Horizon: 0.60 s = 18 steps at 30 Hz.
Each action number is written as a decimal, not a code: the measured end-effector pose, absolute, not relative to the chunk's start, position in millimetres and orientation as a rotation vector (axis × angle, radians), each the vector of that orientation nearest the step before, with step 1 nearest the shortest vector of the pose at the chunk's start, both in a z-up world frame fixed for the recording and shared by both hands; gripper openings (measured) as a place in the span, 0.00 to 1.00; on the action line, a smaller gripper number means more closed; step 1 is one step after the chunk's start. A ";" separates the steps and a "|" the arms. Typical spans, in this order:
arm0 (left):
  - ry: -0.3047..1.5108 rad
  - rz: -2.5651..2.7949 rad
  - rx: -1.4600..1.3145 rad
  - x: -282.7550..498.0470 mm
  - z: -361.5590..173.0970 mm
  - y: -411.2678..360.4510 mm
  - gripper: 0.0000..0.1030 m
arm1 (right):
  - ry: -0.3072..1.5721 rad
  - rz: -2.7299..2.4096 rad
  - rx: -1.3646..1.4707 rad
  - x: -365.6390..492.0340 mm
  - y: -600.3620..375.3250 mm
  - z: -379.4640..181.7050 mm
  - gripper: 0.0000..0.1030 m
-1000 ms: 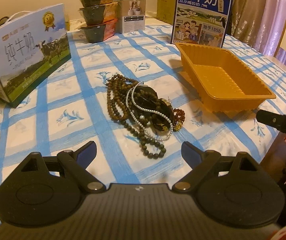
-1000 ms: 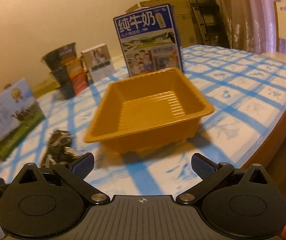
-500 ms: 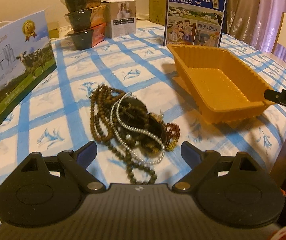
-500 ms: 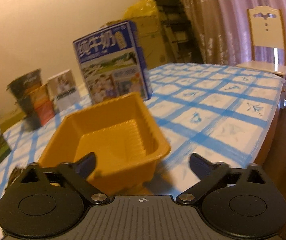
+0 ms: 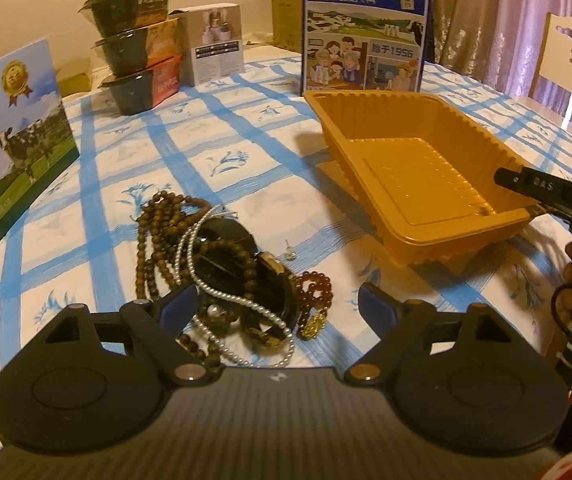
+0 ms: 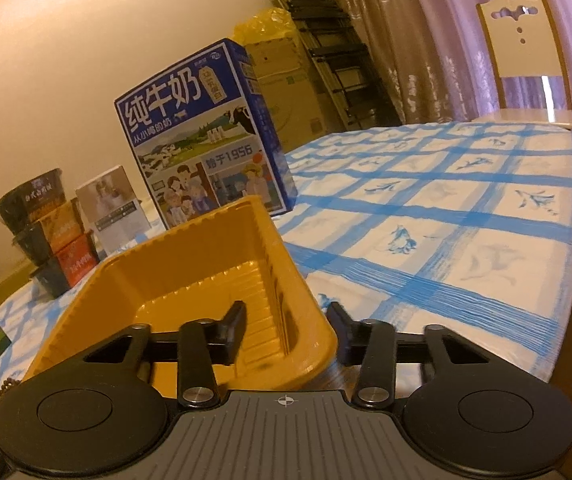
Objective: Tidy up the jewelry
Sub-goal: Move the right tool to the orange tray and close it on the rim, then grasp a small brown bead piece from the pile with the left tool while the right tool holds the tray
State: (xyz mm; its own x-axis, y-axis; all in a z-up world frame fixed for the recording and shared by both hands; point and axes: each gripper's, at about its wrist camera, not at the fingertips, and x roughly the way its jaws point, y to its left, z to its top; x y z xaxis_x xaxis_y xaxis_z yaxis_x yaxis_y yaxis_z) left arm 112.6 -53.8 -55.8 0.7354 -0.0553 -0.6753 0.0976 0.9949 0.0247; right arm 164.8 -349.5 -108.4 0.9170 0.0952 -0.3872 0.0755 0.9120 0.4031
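Lying in a tangled heap on the tabletop (image 5: 246, 128), the jewelry (image 5: 222, 268) sits between the spread fingers of the left gripper (image 5: 274, 304) — the right gripper (image 6: 286, 320) straddles the yellow tray's (image 6: 190, 280) near corner wall, fingers not quite closed.

The left gripper (image 5: 277, 305) is black with blue finger pads (image 5: 177, 305). The right gripper (image 6: 286, 322) is black with silver screws and round bumps.
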 end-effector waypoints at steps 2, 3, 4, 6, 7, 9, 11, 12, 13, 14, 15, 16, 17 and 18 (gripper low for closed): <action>0.736 -0.089 0.072 113.4 -56.8 -57.2 0.84 | 0.408 0.023 0.423 166.6 -349.8 -109.0 0.31; 0.736 -0.089 0.074 113.7 -57.2 -58.5 0.84 | 0.406 0.030 0.420 166.8 -349.4 -108.9 0.26; 0.735 -0.092 0.073 114.1 -57.7 -59.6 0.84 | 0.402 0.037 0.413 166.5 -349.0 -108.6 0.19; 0.735 -0.096 0.073 115.0 -58.1 -61.8 0.83 | 0.395 0.043 0.397 165.8 -349.5 -106.7 0.11; 0.733 -0.100 0.076 115.1 -58.2 -63.4 0.83 | 0.395 0.047 0.390 165.5 -350.5 -105.4 0.08; 0.731 -0.105 0.082 114.7 -58.1 -66.5 0.83 | 0.391 0.069 0.400 164.3 -354.9 -103.5 0.06; 0.727 -0.118 0.087 113.7 -57.8 -69.3 0.81 | 0.389 0.077 0.397 161.5 -357.6 -99.2 0.05; 0.726 -0.127 0.090 113.1 -57.7 -71.1 0.79 | 0.383 0.080 0.392 159.7 -358.6 -97.1 0.05; 0.725 -0.137 0.094 112.5 -57.7 -73.5 0.77 | 0.376 0.085 0.383 157.6 -359.6 -94.0 0.05; 0.727 -0.148 0.097 111.8 -58.0 -75.7 0.75 | 0.370 0.087 0.370 155.5 -360.2 -90.8 0.05; 0.729 -0.163 0.099 111.6 -58.5 -77.8 0.73 | 0.366 0.090 0.360 153.4 -361.1 -88.1 0.05; 0.730 -0.174 0.100 111.2 -59.1 -80.0 0.70 | 0.363 0.094 0.355 151.7 -362.3 -86.0 0.05; 0.730 -0.186 0.102 110.9 -59.8 -82.4 0.69 | 0.362 0.097 0.358 149.9 -364.1 -83.9 0.05; 0.729 -0.197 0.103 110.5 -60.7 -84.3 0.67 | 0.363 0.100 0.362 148.3 -366.2 -82.5 0.05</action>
State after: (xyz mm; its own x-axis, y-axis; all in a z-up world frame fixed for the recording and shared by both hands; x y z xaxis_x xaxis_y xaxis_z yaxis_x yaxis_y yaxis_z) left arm 110.5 -84.3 -60.7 0.7281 -0.1425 -0.6705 0.2142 0.9765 0.0251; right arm 148.3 -366.2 -82.5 0.9308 0.1601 -0.3285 -0.0317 0.9309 0.3638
